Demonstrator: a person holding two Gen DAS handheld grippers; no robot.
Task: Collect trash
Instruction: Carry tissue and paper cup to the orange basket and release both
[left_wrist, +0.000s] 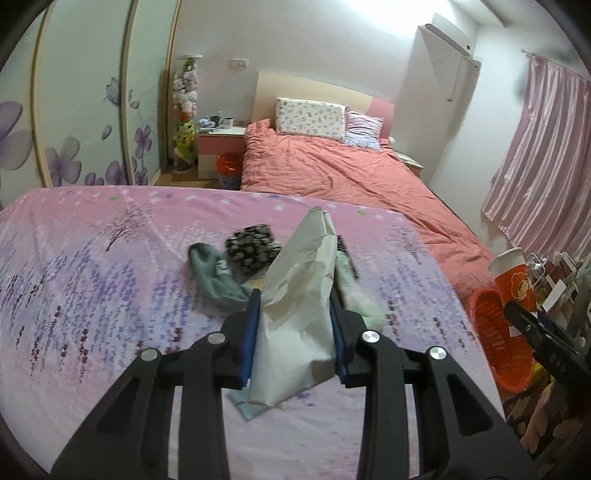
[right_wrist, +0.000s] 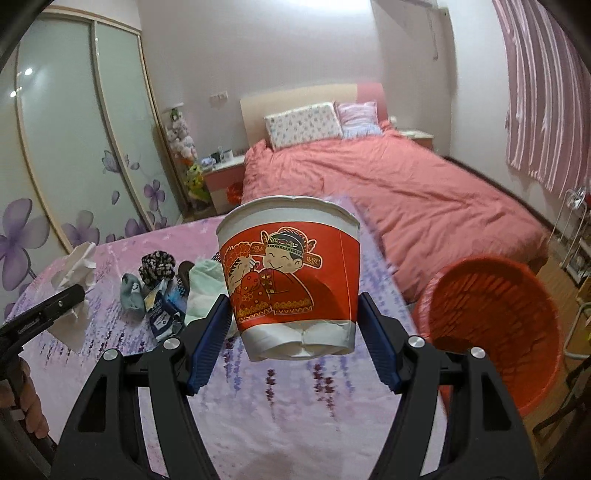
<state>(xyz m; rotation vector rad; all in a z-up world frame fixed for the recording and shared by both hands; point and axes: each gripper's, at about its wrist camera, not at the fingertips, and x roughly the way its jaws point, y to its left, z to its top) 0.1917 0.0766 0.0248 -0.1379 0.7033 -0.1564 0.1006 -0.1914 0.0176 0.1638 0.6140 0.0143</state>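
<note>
A crumpled white paper (left_wrist: 295, 317) is gripped by the left tongs (left_wrist: 295, 314); a dented red cup (right_wrist: 291, 280) is clamped by the right tongs (right_wrist: 293, 325), beside the bed's (right_wrist: 295, 406) right edge, near the orange bin (right_wrist: 495, 325).

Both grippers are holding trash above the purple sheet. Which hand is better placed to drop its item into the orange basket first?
Right, probably. The right gripper holds the red paper cup beside the orange basket, whose open mouth lies just to its right. The left gripper, clamping crumpled white paper, is farther away, over the sheet.

A table under a pink, lavender-printed cloth (left_wrist: 92, 295) carries a small heap — a grey-green sock (left_wrist: 214, 280), a black floral-print bundle (left_wrist: 249, 251), a pale green cloth (right_wrist: 203, 291) and a blue-and-white wrapper (right_wrist: 162, 314).
</note>
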